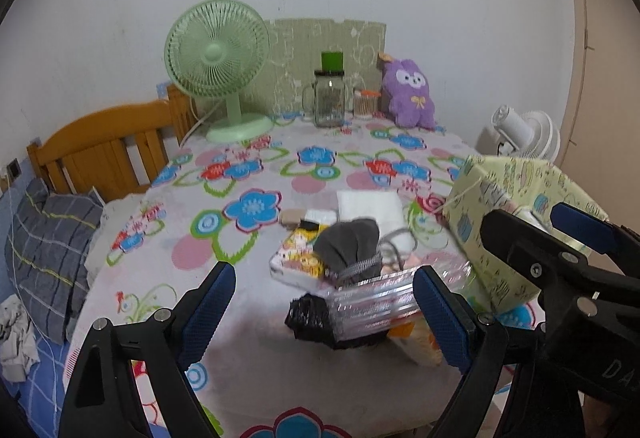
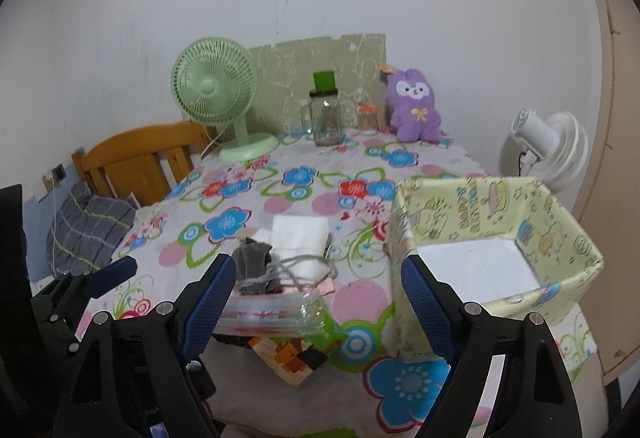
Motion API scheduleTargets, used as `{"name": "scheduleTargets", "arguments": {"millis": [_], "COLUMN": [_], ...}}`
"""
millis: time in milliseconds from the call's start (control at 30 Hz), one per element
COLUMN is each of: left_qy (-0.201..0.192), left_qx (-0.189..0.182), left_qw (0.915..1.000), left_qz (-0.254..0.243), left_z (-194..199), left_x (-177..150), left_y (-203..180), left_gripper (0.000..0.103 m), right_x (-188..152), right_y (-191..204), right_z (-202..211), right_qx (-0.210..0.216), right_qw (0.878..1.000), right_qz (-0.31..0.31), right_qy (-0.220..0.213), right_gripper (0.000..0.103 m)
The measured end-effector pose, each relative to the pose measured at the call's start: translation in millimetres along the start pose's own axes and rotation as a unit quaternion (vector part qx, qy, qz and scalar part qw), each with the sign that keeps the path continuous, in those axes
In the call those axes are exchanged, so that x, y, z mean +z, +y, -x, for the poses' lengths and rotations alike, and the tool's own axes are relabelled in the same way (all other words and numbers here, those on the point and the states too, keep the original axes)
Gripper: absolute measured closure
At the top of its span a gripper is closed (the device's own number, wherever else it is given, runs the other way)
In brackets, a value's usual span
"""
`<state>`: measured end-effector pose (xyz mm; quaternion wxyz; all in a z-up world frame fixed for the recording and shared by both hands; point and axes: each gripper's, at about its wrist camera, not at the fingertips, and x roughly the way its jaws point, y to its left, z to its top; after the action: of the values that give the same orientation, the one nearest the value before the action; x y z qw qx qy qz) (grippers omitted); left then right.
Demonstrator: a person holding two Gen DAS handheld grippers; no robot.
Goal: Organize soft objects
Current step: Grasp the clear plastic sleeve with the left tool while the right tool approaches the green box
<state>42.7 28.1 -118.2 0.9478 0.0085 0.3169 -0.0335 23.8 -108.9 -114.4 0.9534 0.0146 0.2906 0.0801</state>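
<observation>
A pile of soft things lies mid-table: a grey drawstring pouch (image 1: 352, 244) (image 2: 254, 262), a white folded cloth (image 1: 370, 207) (image 2: 298, 236), a clear plastic packet (image 1: 374, 300) (image 2: 276, 312), a black bag (image 1: 310, 318) and a colourful printed packet (image 1: 300, 262). A pale yellow fabric box (image 2: 496, 238) (image 1: 508, 205) stands open and empty to the right. My left gripper (image 1: 324, 312) is open just before the pile. My right gripper (image 2: 316, 302) is open, spanning the packet and the box's left wall. A purple plush (image 1: 408, 93) (image 2: 416, 105) sits at the back.
On the flowered tablecloth (image 1: 248, 205) at the back stand a green fan (image 1: 218, 65), a glass jar (image 1: 330, 99) and a small orange-lidded jar (image 1: 366, 103). A wooden bed frame (image 1: 108, 141) and grey pillow (image 1: 48, 246) are left. A white fan (image 2: 548, 145) is right.
</observation>
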Motion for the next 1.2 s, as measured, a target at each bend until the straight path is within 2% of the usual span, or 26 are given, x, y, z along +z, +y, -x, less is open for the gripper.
{"name": "scheduleTargets", "arguments": {"millis": [233, 400, 500, 700, 900, 1133, 1200], "left_qy": [0.016, 0.027, 0.026, 0.023, 0.018, 0.033, 0.039], "left_qx": [-0.017, -0.028, -0.036, -0.05, -0.05, -0.058, -0.051], "left_qw": [0.9997, 0.9991, 0.9988, 0.9985, 0.9986, 0.9973, 0.9972], "left_qz": [0.009, 0.015, 0.018, 0.01, 0.007, 0.031, 0.038], "left_z": [-13.0, -20.7, -23.2, -26.1, -33.5, -50.4, -55.9], "left_x": [-12.8, -18.1, -20.2, -22.9, -22.6, -19.8, -19.9], "left_y": [-3.0, -10.2, -15.3, -28.5, -37.5, -32.8, -29.1], "left_gripper": [0.011, 0.009, 0.006, 0.004, 0.001, 0.002, 0.01], "right_x": [-11.7, -19.8, -24.2, -31.2, -32.5, -29.8, -29.7], "right_y": [6.3, 3.8, 2.0, -4.1, -13.0, -17.8, -16.5], "right_z": [-13.7, -22.3, -25.4, -27.7, -28.5, -36.4, -39.3], "right_qx": [-0.001, -0.002, 0.0, 0.003, 0.008, 0.005, 0.004], "right_qw": [1.0, 0.999, 0.999, 0.999, 0.998, 0.997, 0.997], "right_qz": [-0.001, -0.004, -0.004, -0.01, -0.023, -0.037, -0.035], "right_qy": [0.016, 0.033, 0.04, 0.047, 0.052, 0.064, 0.068], "right_gripper": [0.017, 0.024, 0.028, 0.03, 0.034, 0.037, 0.037]}}
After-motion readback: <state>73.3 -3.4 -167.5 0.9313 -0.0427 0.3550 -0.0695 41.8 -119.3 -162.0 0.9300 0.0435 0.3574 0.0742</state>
